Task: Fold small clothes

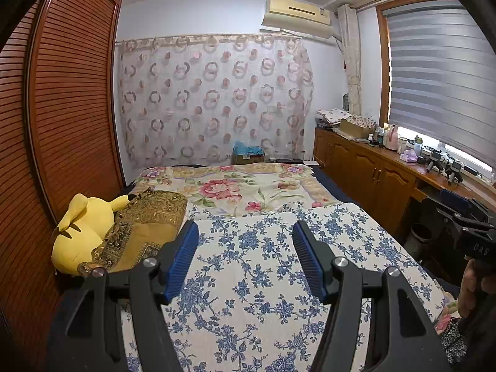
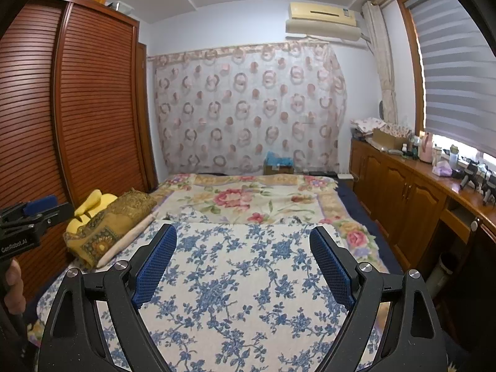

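Both tongs hang over a bed, empty and spread wide: the left tongs (image 1: 245,232) show their blue ribbed pads (image 1: 183,260) well apart above a blue-flowered quilt (image 1: 257,279), and the right tongs (image 2: 243,238) stand just as far open over the same quilt (image 2: 248,279). No small garment can be made out on the bare stretch of quilt between the pads in either view; the cloth there lies flat and smooth, cream with sprays of blue blossoms. Beyond it, farther up the bed, lies a blanket with large pink roses (image 1: 229,189). At the left edge, near the slatted wooden wardrobe (image 1: 74,93), a yellow plush toy (image 1: 80,232) rests against a folded gold patterned cloth (image 1: 145,226). In the left wrist view the other hand-held unit shows at the far right edge. Along the right wall runs a wooden counter (image 2: 412,167) crowded with bottles and boxes, under a window with striped blinds (image 2: 458,62).
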